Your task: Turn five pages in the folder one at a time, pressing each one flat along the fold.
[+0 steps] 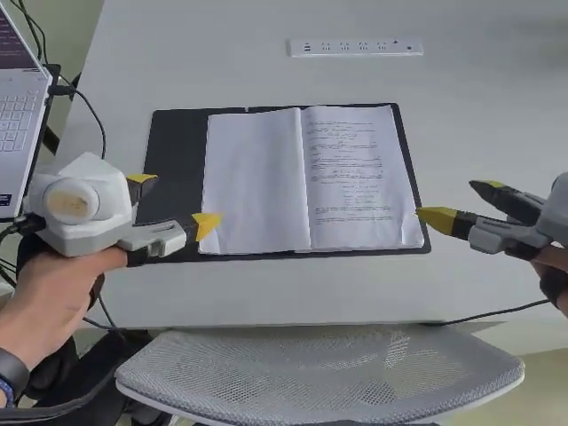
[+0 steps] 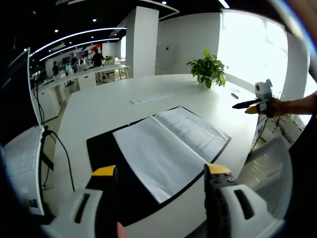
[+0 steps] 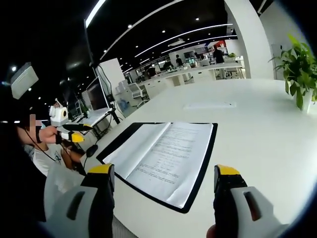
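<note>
A black folder lies open on the white table, with a blank white page on its left side and a printed page on its right. My left gripper hovers open at the folder's near left corner, nothing between its yellow-tipped fingers. My right gripper is open just off the folder's near right corner, apart from the page edge. In the left gripper view the folder lies ahead of the gripper. The right gripper view shows the folder ahead of the gripper.
A white power strip is set in the table behind the folder. A laptop with cables stands at the left edge. A grey mesh chair sits below the table's near edge. A potted plant stands at the far side.
</note>
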